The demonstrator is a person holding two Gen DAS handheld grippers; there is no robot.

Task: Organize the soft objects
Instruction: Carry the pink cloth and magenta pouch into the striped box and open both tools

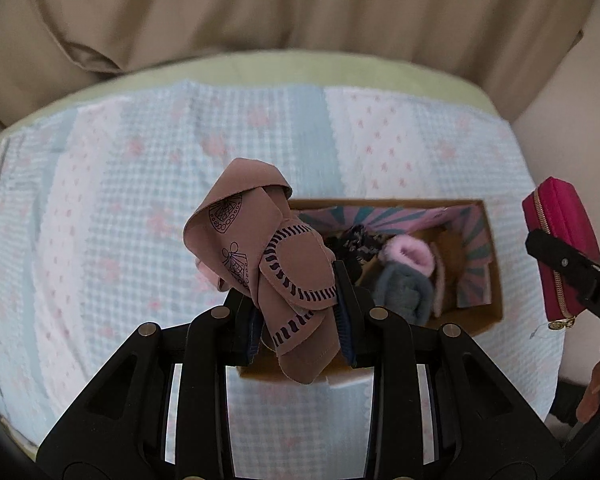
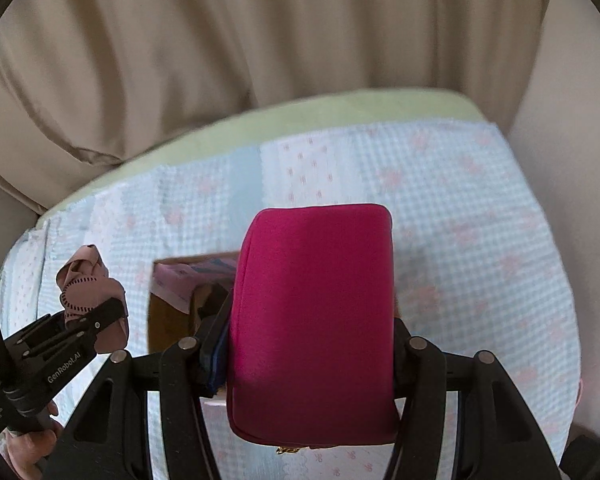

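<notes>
My left gripper [image 1: 300, 300] is shut on a folded dusty-pink cloth [image 1: 268, 248] with dark printed patterns, held above the left end of an open cardboard box [image 1: 494, 280]. Inside the box lie a grey and pink fuzzy sock [image 1: 404, 276] and a dark patterned fabric [image 1: 356, 240]. My right gripper [image 2: 312, 344] is shut on a magenta zip pouch [image 2: 316, 320], which hangs over the box's [image 2: 160, 320] right part and hides most of it. In the left wrist view the pouch [image 1: 560, 240] shows at the right edge. The right wrist view catches the cloth [image 2: 92, 292] at far left.
The box sits on a bed with a light blue and pink checked quilt [image 1: 120, 200] over a pale green sheet [image 1: 260, 68]. Beige curtains [image 1: 260, 0] hang behind the bed. A cream wall [image 2: 560, 80] stands to the right. A hand [image 2: 28, 452] holds the left gripper's handle.
</notes>
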